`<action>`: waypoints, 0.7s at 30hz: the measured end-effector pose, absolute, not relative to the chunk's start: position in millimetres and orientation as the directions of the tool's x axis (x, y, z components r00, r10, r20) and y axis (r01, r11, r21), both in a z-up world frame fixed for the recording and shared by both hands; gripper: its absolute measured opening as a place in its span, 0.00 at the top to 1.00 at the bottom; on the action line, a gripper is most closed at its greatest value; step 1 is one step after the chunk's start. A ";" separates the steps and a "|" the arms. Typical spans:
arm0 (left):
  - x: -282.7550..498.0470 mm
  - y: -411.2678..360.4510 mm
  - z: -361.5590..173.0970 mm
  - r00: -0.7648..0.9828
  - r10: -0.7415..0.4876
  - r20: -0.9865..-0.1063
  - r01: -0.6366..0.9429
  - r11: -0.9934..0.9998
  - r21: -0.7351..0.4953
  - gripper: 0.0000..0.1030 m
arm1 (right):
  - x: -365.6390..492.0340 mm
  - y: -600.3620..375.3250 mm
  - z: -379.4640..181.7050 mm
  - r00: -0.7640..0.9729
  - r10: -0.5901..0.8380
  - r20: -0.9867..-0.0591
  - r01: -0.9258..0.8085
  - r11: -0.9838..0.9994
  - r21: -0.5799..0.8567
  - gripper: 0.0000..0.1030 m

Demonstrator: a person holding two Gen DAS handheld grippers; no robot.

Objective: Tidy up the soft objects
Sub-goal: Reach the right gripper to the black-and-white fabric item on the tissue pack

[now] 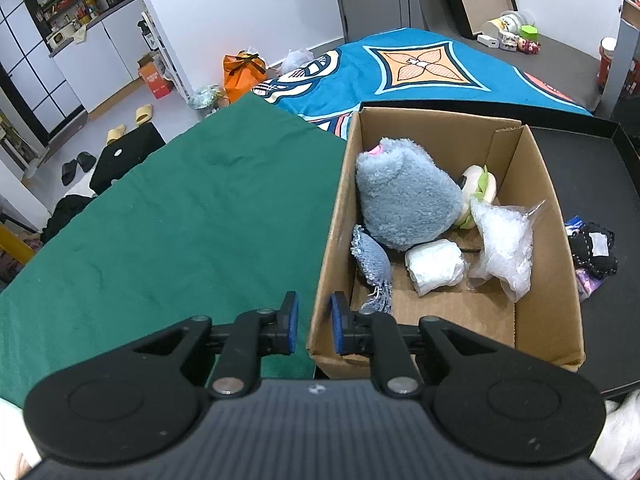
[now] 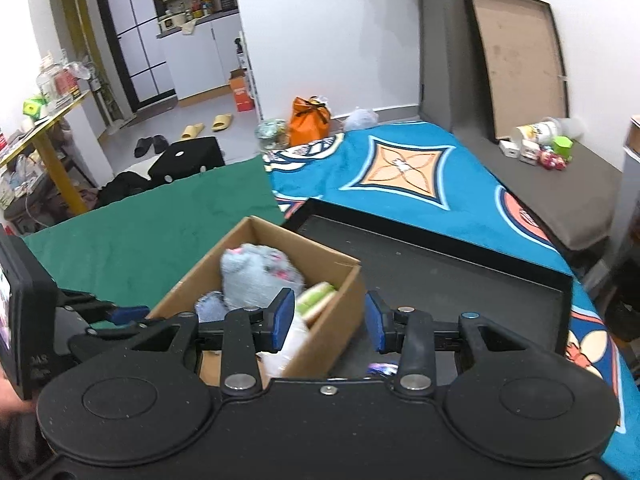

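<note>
1. Cardboard box stands open-topped at the seam between the green cloth and the black tray, its near left corner at the cloth's edge.
2. Contents of the box: grey plush toy at the back left; a pale round plush with green trim just behind it to the right; a denim scrap against the left wall; a white wad at the middle; a clear plastic bag to the right, touching the wad.
3. Dark fabric item lies on the tray outside the box's right wall, with a purple piece beside it.
4. Left gripper: jaws stand a narrow gap apart, straddling the box's near left corner; the pads do not visibly press the wall. Nothing is held.
5. Right gripper: jaws apart, nothing gripped. Its left blue pad sits over the box interior, the right pad outside over the tray; the box's right wall lies between them. The frame is motion-blurred here.
6. Blue patterned rug lies beyond the tray.
</note>
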State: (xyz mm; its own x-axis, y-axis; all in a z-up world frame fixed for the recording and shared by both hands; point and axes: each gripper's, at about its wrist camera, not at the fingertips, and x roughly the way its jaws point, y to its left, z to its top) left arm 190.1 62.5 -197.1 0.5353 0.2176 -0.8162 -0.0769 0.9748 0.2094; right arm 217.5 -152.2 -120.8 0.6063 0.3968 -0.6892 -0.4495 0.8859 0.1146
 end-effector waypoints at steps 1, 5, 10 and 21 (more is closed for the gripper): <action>190.6 61.6 -196.8 0.534 0.225 -0.815 -0.077 0.973 0.218 0.82 | 217.4 -156.9 -122.2 0.608 0.394 -0.690 -0.444 0.889 0.116 0.61; 190.4 57.2 -196.7 0.533 0.261 -0.804 -0.083 0.963 0.257 0.75 | 218.4 -171.7 -130.2 0.606 0.385 -0.696 -0.427 0.896 0.124 0.59; 189.0 54.5 -196.0 0.539 0.282 -0.794 -0.084 0.955 0.283 0.61 | 220.4 -185.6 -142.6 0.599 0.380 -0.705 -0.405 0.903 0.143 0.53; 188.8 44.9 -197.2 0.544 0.326 -0.773 -0.063 0.935 0.349 0.42 | 225.3 -207.7 -192.3 0.570 0.374 -0.732 -0.354 0.915 0.192 0.46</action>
State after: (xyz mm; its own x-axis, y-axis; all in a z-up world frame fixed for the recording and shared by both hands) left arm 188.8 44.9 -197.2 0.5441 0.3256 -0.7733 -0.0632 0.9349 0.3492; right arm 225.3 -207.7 -192.3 0.5696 0.3737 -0.7320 -0.3536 0.9154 0.1922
